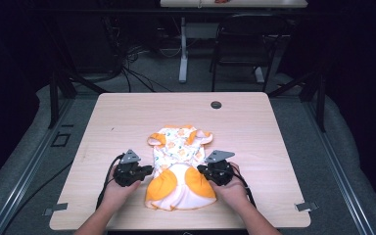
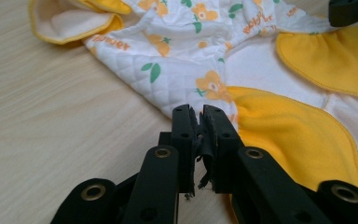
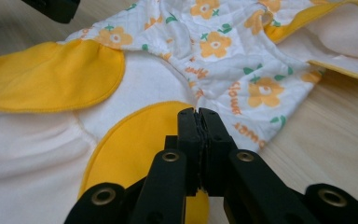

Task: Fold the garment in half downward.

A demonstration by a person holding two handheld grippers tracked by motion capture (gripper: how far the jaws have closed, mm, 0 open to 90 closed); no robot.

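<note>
A small quilted garment (image 1: 178, 166), white with orange flowers and yellow patches, lies flat on the wooden table (image 1: 127, 112) near its front edge. My left gripper (image 1: 149, 170) rests at the garment's left side, my right gripper (image 1: 200, 169) at its right side, each held in a hand. In the left gripper view the jaws of the left gripper (image 2: 201, 112) are pressed together with no cloth between them, tips at the edge of the garment (image 2: 261, 60). In the right gripper view the right gripper (image 3: 198, 114) is shut too, hovering over a yellow patch of the garment (image 3: 191, 51).
A dark round grommet (image 1: 216, 105) sits in the table's far middle. Beyond the table stand a black chair (image 1: 245, 44), a white table leg (image 1: 183, 49) and loose cables on the grey floor. Bare wood lies left, right and behind the garment.
</note>
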